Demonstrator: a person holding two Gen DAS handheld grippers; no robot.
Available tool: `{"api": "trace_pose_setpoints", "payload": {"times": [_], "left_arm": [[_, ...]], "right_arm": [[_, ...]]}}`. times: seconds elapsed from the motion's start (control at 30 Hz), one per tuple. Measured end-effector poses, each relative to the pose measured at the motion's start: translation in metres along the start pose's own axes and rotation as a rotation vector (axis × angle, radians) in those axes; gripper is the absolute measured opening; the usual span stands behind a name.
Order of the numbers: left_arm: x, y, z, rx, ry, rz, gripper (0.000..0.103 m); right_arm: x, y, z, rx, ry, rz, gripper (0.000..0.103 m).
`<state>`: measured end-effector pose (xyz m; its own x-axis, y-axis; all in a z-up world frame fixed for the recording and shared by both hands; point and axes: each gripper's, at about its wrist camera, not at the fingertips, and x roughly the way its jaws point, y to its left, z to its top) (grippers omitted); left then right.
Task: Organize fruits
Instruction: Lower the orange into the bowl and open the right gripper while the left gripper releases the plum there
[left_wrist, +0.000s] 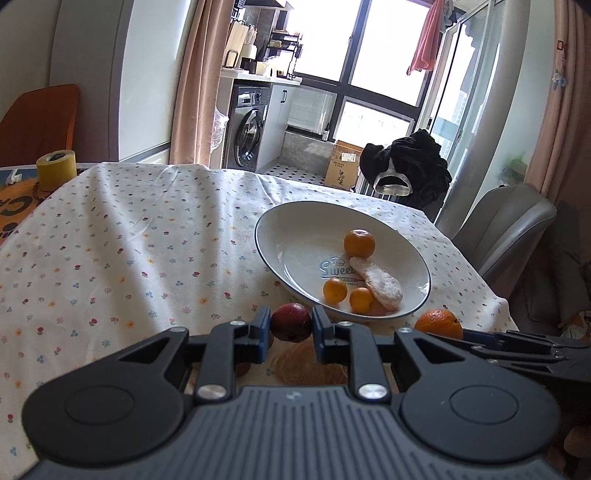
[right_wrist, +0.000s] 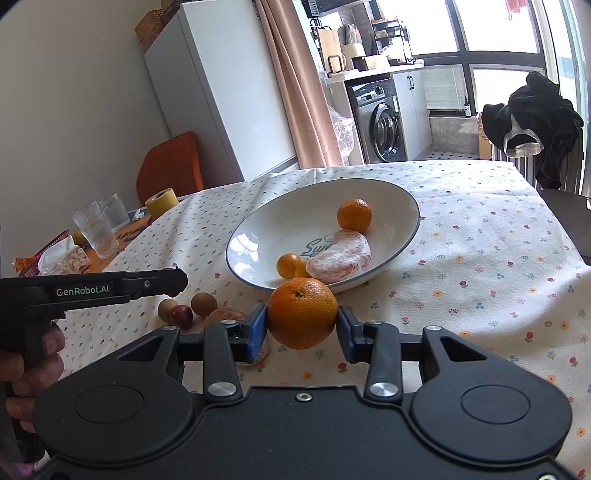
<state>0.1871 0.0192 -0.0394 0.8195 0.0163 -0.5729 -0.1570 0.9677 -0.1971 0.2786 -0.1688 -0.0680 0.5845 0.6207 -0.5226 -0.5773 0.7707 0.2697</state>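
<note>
My left gripper (left_wrist: 291, 326) is shut on a dark red round fruit (left_wrist: 291, 322), held just short of the white bowl (left_wrist: 295, 229). The bowl holds a mandarin (left_wrist: 359, 243), two small orange fruits (left_wrist: 335, 290) and a peeled citrus piece (left_wrist: 376, 282). My right gripper (right_wrist: 301, 322) is shut on a large orange (right_wrist: 302, 313), lifted a little above the cloth in front of the bowl (right_wrist: 266, 229). That orange (left_wrist: 439, 324) also shows at the right in the left wrist view. Two tan round fruits (right_wrist: 203, 303), a red fruit (right_wrist: 181, 315) and a peel (right_wrist: 225, 315) lie on the cloth.
A floral tablecloth (left_wrist: 129, 240) covers the table. A yellow tape roll (left_wrist: 56, 169) stands at the far left edge; glasses (right_wrist: 96, 229) and wrappers (right_wrist: 55, 258) sit beyond it. A grey chair (left_wrist: 506, 229) is at the right, an orange chair (right_wrist: 170, 166) at the back left. A hand (right_wrist: 26, 369) holds the left gripper.
</note>
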Motion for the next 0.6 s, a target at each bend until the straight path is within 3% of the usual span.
{"api": "trace_pose_setpoints", "payload": {"times": [0.6], "left_arm": [[0.032,-0.015,0.030,0.043,0.008,-0.012,0.022]], "right_arm": [[0.018,-0.004,0.030,-0.006,-0.023,0.001,0.038]]}}
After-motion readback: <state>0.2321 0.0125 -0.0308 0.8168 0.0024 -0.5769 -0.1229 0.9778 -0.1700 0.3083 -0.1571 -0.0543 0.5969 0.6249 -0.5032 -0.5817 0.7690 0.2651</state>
